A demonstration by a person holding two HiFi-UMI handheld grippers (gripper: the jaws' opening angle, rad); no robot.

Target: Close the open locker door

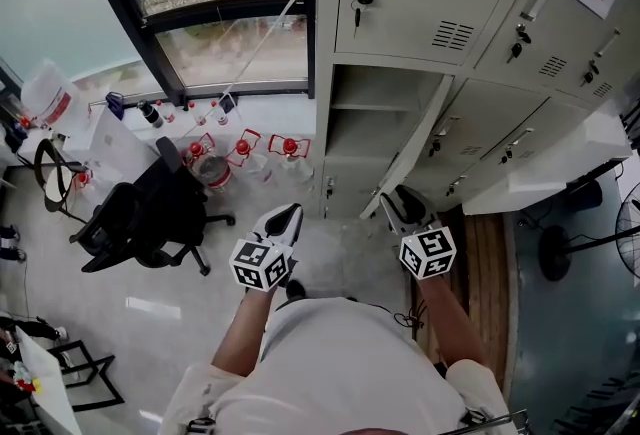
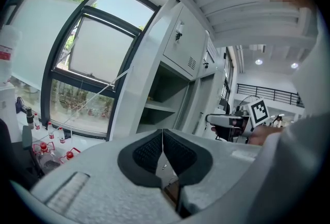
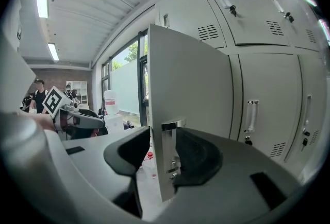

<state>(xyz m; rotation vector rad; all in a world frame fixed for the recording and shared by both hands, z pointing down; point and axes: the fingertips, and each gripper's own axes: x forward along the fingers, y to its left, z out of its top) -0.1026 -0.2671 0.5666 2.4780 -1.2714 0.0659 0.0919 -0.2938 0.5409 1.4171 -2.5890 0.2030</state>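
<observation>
Step in hand: getting a hold on the door before the swing.

Your right gripper [image 3: 157,147] has its dark moulded jaws apart, straddling the free edge of the pale grey sheet-metal locker door [image 3: 192,81]. The door stands wide open, edge-on to you. A bright metal latch plate [image 3: 169,145] sits on that edge between the pads. The right pad looks close to it, but contact cannot be confirmed from this angle.

Your left gripper [image 2: 163,138] is idle, its ribbed black pads pressed together on nothing, well clear of the door.

Next move, as judged: nip the edge, or simply press the flat face, then sweep the door in an arc toward the open compartment [image 1: 372,128]. The door is thin painted steel, smooth and stiff, on hinges. It should swing easily, and it may slip if gripped lightly.

Beyond:
- One flat steel shelf [image 2: 160,107] sits inside the compartment.
- Closed grey lockers [image 3: 258,99] with louvred vents and chrome pull handles stand alongside.
- A dark-framed window [image 1: 200,13] lies farther left.
</observation>
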